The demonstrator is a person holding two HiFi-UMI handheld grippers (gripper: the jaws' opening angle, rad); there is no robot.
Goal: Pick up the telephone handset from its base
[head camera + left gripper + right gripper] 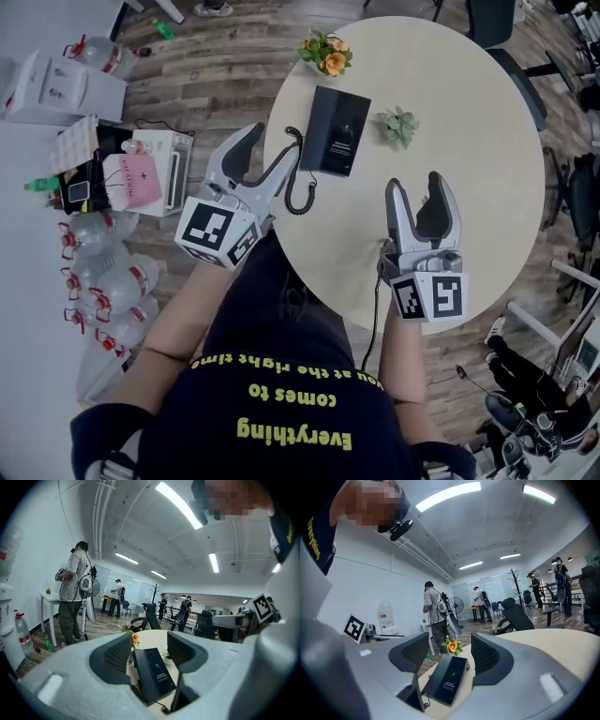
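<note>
Grey jaws of the left hand-held gripper (270,148) and the right hand-held gripper (415,190) stand wide and empty, short of the telephone. Beyond its coiled cord (301,180), the black handset (317,127) lies on its base (343,133) on the bench (473,187). A careless lift could snag the cord and drag the base.
</note>
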